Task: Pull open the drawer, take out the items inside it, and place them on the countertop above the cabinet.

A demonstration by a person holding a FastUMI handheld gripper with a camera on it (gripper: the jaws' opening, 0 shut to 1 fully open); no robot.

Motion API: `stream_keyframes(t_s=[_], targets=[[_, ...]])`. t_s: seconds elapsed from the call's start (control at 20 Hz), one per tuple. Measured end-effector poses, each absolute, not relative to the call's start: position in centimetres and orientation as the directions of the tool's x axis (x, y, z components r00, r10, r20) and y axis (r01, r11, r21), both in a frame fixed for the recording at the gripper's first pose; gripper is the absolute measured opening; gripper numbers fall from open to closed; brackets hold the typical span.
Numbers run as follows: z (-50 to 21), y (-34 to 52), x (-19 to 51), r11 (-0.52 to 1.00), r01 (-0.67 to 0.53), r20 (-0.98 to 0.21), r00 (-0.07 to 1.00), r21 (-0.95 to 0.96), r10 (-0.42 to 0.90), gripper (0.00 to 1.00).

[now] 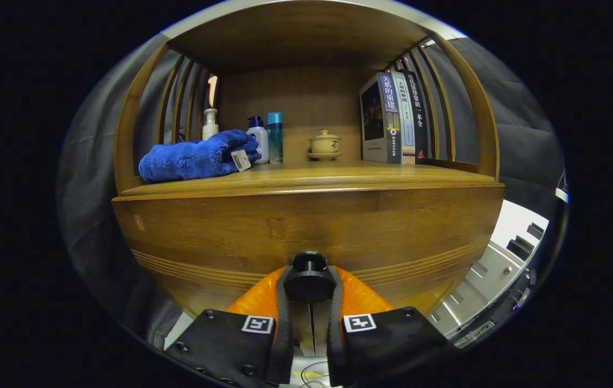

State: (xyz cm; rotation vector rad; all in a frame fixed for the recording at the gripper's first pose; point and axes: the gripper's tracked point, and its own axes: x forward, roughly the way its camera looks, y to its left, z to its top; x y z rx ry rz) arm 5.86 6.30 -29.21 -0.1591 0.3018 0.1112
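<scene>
Wooden cabinet (306, 226) panelling spreads across the scene ahead of the claw, its drawer front (231, 237) a broad brown face with a band of fine grooves low down. At the centre of that front sits a round black knob (309, 278), and the claw (309, 293) has its two fingers drawn in close on either side of it, the black pads pressing the knob's flanks so that it is pinched between them. The drawer looks closed, flush with the cabinet, and its contents cannot be seen. Above and beyond the fingers lies the countertop (371, 175), a shelf-like wooden ledge under a slatted arch. On it, up and to the left of the claw, rests a folded blue towel (195, 157) with a small tag; just behind it stand a pump bottle (209, 123), a white bottle (259, 139) and a teal bottle (275, 137). Straight above the knob is a small lidded teacup (324, 144), and to the right a row of upright books (395, 118).
</scene>
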Motion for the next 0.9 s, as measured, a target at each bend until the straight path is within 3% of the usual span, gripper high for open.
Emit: stream_keyframes(t_s=[0.9], targets=[[-29.1, 4.8, -5.1, 0.979, -0.148, -0.394, 0.915, -0.141, 0.082, 0.34]])
